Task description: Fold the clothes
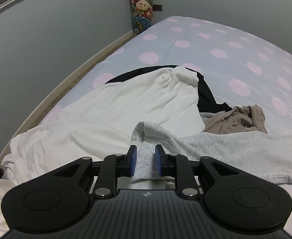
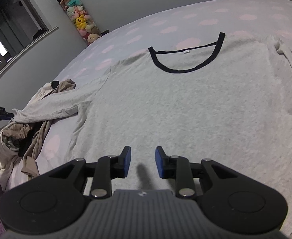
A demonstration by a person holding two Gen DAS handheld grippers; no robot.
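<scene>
Grey long-sleeve shirt (image 2: 185, 103) lies flat, front up, on the dotted bed (image 2: 126, 33), spread ahead of the right tool (image 2: 142, 162), laid out for folding. Right tool's pads stand apart, nothing between, hovering just above the hem area. Left tool (image 1: 145, 160) has the sleeve cuff (image 1: 146, 155) between its pads but they're parted, not pinching. Pile of other clothes (image 1: 126, 103) lies just beyond it

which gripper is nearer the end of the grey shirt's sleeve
Left. The left gripper has the sleeve end between its fingers; the right gripper hovers over the shirt's body, away from it.
</scene>
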